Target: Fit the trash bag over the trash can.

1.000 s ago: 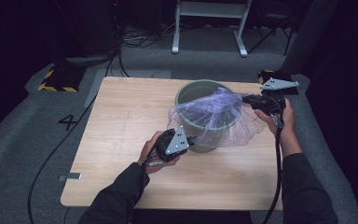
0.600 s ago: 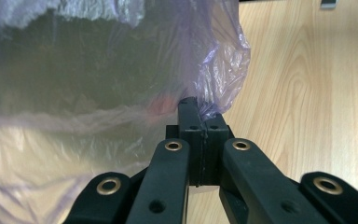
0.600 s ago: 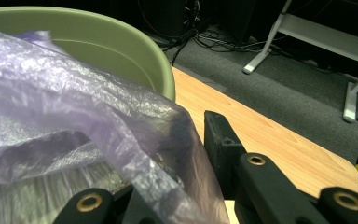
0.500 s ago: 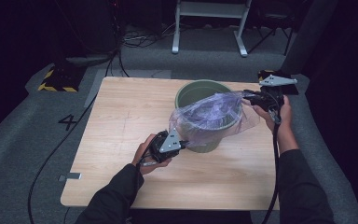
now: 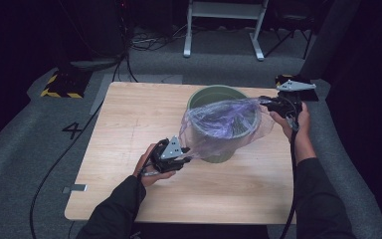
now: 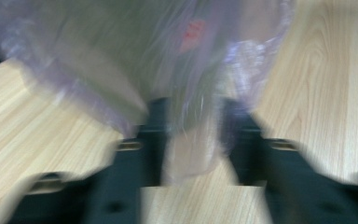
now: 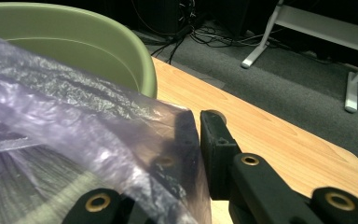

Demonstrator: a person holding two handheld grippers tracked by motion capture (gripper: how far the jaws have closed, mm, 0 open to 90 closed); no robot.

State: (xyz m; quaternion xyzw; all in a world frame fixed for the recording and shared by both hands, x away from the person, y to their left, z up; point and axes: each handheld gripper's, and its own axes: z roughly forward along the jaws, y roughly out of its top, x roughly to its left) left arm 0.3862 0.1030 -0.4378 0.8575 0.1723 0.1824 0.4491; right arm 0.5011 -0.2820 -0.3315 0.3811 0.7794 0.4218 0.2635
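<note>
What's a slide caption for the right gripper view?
Right hand-held gripper pinches the purple plastic bag beside the green bin.

A thin, see-through plastic bag (image 5: 224, 124) with a purple tint is stretched over the mouth of a round green bin (image 5: 219, 149). The bin stands upright on the right half of the wooden table. The bag is crinkled and pulled taut between its near left edge, which hangs down over the bin's front wall, and its far right corner. A small reddish mark on the film, blurred, may be print.
</note>
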